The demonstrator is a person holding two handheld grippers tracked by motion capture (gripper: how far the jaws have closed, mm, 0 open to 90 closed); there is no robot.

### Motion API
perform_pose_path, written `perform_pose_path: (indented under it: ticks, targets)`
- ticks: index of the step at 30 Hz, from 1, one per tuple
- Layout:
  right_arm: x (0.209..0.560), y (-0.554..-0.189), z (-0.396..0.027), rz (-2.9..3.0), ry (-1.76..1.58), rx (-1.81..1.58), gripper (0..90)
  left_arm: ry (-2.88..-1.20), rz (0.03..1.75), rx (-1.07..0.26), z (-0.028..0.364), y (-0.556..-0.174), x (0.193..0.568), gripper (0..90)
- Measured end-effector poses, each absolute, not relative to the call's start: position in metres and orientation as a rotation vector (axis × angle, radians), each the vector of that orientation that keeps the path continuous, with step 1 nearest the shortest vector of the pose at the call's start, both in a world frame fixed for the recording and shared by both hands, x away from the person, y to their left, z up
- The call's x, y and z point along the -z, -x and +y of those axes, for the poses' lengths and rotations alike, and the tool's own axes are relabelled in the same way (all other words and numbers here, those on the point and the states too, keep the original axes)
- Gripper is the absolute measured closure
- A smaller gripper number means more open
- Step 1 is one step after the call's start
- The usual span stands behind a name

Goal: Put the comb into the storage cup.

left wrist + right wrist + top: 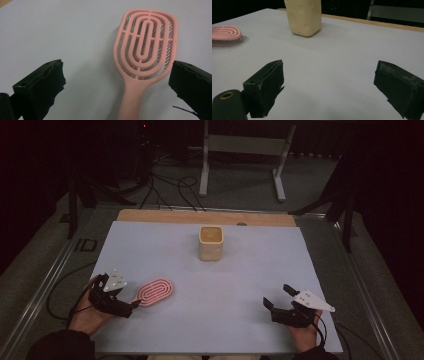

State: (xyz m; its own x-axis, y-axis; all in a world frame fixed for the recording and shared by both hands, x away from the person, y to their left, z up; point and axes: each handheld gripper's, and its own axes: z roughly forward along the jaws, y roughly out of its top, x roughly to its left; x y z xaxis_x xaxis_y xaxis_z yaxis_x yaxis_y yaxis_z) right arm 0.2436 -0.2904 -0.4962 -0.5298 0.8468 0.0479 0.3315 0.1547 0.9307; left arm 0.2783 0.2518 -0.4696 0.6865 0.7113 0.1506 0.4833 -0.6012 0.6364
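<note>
A pink hairbrush (155, 291) lies flat on the white table sheet (210, 270) at the near left, bristles down, its handle pointing at my left gripper (131, 307). In the left gripper view the hairbrush (145, 52) has its handle running down between the wide-open jaws of the left gripper (117, 82), touching neither. A cream square cup (210, 242) stands upright at the middle back. My right gripper (276, 296) rests open at the near right with nothing between its jaws; from the right gripper view (329, 87) the cup (303, 16) is far ahead and the hairbrush (225, 35) at far left.
A wooden strip (205, 216) edges the back of the table sheet. Beyond it are cables (170, 190) on the floor and a white stand (245, 155). A metal frame rail (45, 285) runs along the left side.
</note>
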Motion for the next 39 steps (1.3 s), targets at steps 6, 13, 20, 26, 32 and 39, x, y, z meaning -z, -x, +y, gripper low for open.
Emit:
perform_pose_path:
  ticks: [6, 13, 20, 26, 32, 39]
  targets:
    - [0.497, -0.244, -0.290, 1.945, -1.118, -1.366, 8.8, -2.411, 0.893, -0.513, 0.245, -0.283, 0.473, 0.5]
    - [0.497, -0.244, -0.290, 1.945, -1.120, -1.364, 8.8, -2.467, 0.882, -0.480, 0.238, -0.289, 0.476, 0.5]
    - [0.497, -0.244, -0.290, 1.947, -1.121, -1.361, 8.8, -2.529, 0.869, -0.453, 0.230, -0.293, 0.478, 0.5]
    - [0.497, -0.244, -0.290, 1.946, -1.120, -1.361, 8.8, -2.576, 0.859, -0.434, 0.226, -0.294, 0.481, 0.5]
    - [0.497, -0.244, -0.290, 1.947, -1.120, -1.358, 8.8, -2.607, 0.849, -0.399, 0.223, -0.295, 0.484, 0.3]
    - [0.497, -0.244, -0.290, 1.951, -1.117, -1.355, 8.8, -2.662, 0.855, -0.356, 0.221, -0.295, 0.484, 2.7]
